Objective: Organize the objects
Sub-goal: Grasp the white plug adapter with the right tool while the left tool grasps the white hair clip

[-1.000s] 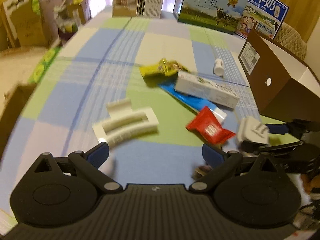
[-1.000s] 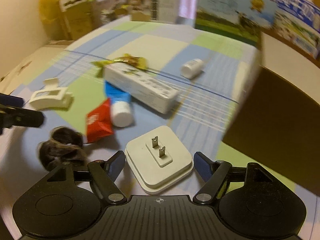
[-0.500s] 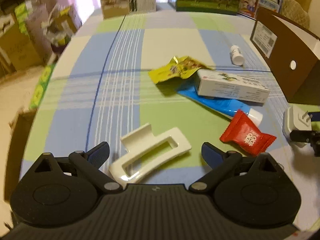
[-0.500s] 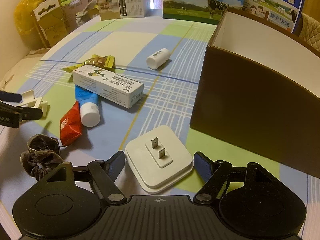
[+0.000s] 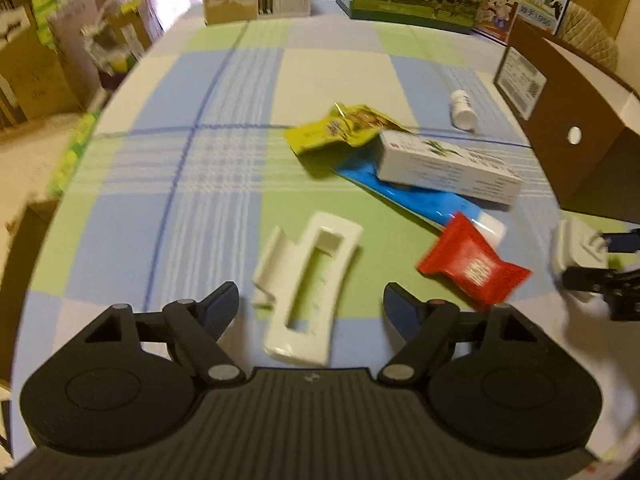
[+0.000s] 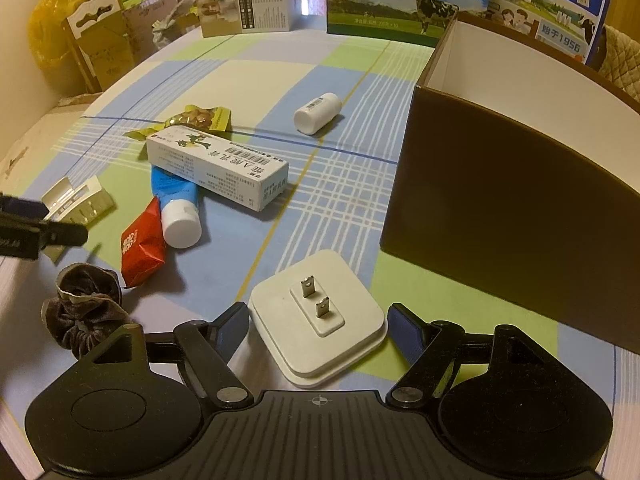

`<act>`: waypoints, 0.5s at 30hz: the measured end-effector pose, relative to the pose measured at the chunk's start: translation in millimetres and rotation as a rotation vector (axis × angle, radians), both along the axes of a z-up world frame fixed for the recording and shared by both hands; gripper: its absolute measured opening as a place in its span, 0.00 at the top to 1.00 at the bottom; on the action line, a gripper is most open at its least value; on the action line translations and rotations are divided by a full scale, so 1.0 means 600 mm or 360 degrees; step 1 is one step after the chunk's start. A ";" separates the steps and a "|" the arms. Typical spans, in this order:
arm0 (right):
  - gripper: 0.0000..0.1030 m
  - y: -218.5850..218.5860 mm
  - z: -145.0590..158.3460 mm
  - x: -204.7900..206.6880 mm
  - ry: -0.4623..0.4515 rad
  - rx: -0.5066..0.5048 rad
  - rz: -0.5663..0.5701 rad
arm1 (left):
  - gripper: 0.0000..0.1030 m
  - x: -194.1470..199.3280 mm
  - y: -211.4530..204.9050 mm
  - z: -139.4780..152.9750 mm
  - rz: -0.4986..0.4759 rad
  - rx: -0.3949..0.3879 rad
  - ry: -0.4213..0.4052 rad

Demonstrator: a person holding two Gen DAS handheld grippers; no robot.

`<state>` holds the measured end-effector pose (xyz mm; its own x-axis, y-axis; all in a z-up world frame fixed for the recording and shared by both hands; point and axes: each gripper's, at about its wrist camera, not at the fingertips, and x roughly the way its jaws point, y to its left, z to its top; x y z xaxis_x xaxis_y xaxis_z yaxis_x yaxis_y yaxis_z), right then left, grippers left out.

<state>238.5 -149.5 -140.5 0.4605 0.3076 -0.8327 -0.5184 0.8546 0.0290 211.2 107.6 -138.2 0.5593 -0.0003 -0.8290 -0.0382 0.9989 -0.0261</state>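
Our left gripper [image 5: 312, 312] stands with its jaws spread wide and nothing pinched, and the white hair claw [image 5: 308, 288] now lies lengthwise between the fingertips; half a second ago it sat crosswise under us, so we have swung round to line up with it, and we judge a grasp on it is the next step. Our right gripper [image 6: 318, 326] is also spread, with the white plug adapter [image 6: 318, 318] sitting prongs-up between its blue pads; whether the pads touch it we cannot tell, and it has kept the same place in the right wrist view for the last second while the brown box [image 6: 516, 168] has drawn in closer ahead and to the right, which suggests the adapter is bound for it. Just left of the right gripper lies one dark scrunchie [image 6: 82, 304]. Further ahead and to the left we count one red sachet [image 6: 140, 246], one blue tube [image 6: 176, 204] with a white cap, one long white carton [image 6: 218, 166] lying across that tube, one yellow snack packet [image 6: 192, 118] and, farther off, one small white bottle [image 6: 318, 112]. That makes eight loose things on the checked cloth [image 6: 248, 80], and none that we can see yet inside the box.
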 end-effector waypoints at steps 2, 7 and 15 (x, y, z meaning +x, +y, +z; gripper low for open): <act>0.30 0.001 0.000 0.001 -0.0004 0.0003 -0.0004 | 0.26 0.008 -0.003 0.000 -0.0010 0.0033 -0.0024; 0.29 0.003 -0.002 0.003 -0.0032 0.0001 -0.0002 | 0.35 0.017 -0.016 -0.007 -0.0068 0.0120 -0.0031; 0.29 0.005 0.000 0.005 -0.0072 0.0024 -0.0006 | 0.62 0.023 -0.014 -0.011 -0.0047 0.0100 -0.0023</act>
<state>241.3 -146.6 -140.8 0.4988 0.3181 -0.8062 -0.5165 0.8561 0.0183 225.1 99.0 -144.8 0.5719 0.0350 -0.8195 -0.0086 0.9993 0.0366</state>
